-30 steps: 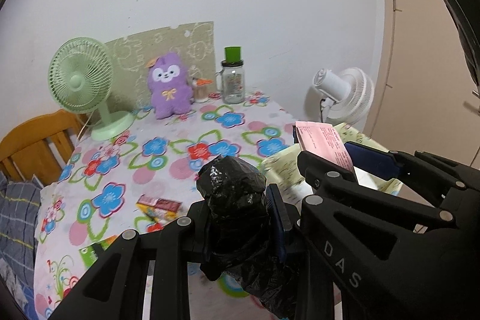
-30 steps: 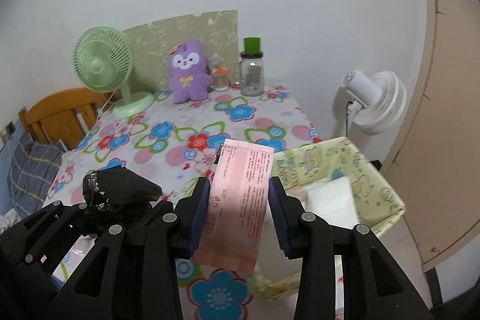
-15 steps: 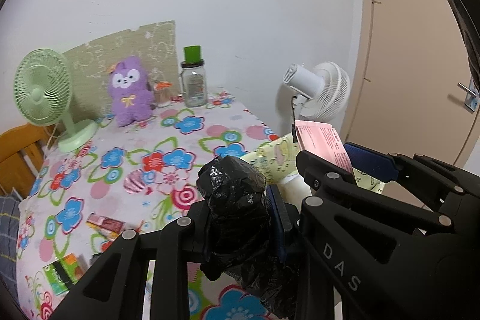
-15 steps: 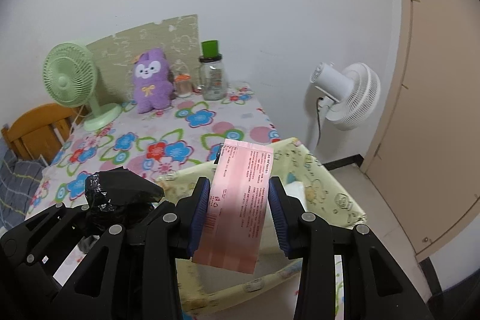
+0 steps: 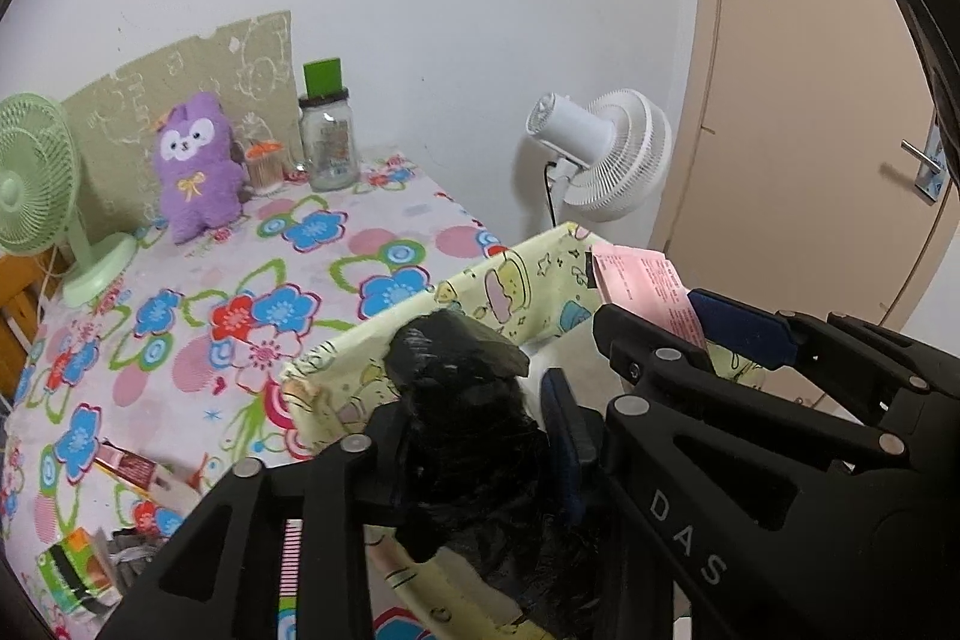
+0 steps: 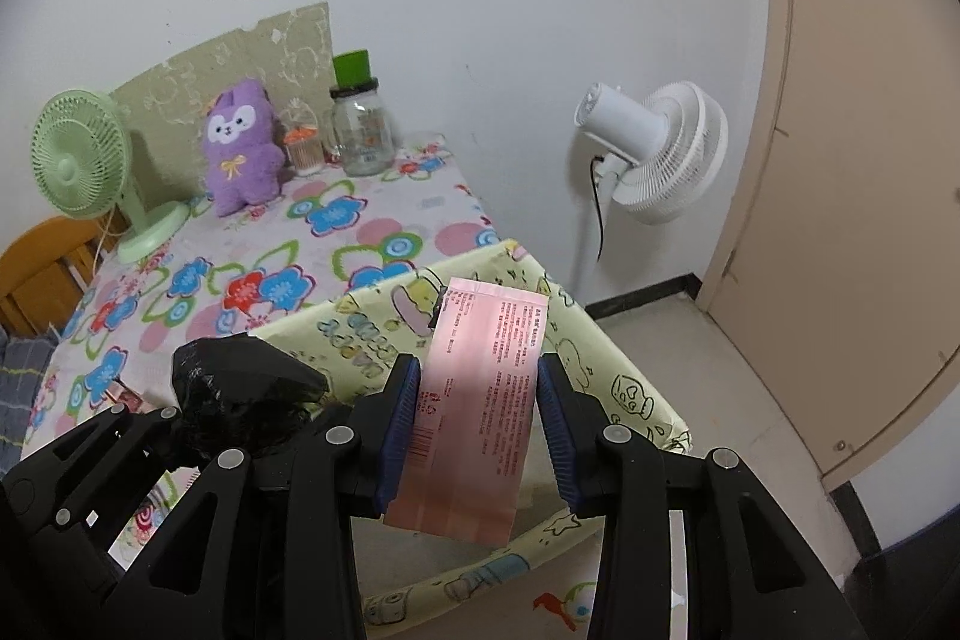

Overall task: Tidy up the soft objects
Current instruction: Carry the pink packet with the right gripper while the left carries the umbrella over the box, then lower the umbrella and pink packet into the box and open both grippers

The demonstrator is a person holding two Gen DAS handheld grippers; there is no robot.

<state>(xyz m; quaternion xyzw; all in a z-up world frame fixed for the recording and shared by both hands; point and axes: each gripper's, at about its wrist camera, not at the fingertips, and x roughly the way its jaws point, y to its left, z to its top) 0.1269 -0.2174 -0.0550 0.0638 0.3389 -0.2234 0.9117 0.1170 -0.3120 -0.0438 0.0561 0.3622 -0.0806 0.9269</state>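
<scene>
My left gripper [image 5: 474, 436] is shut on a crumpled black plastic bag [image 5: 462, 388] and holds it over the near wall of a yellow cartoon-print fabric bin [image 5: 510, 280]. My right gripper [image 6: 480, 400] is shut on a flat pink packet [image 6: 480, 400] and holds it above the same bin [image 6: 600, 340], to the right of the left gripper. The black bag also shows in the right wrist view [image 6: 240, 388]. The pink packet shows in the left wrist view [image 5: 642, 286].
A flowered tablecloth [image 5: 240, 280] covers the table. A purple plush toy [image 5: 195, 166], a green desk fan [image 5: 36, 196], a glass jar with a green lid [image 5: 327, 130] and small packets [image 5: 138, 466] lie on it. A white floor fan [image 6: 654, 148] and a beige door [image 6: 858, 160] stand on the right.
Both grippers have swung right, away from the table middle, and now hang over the yellow bin. Each keeps its hold on its item.
</scene>
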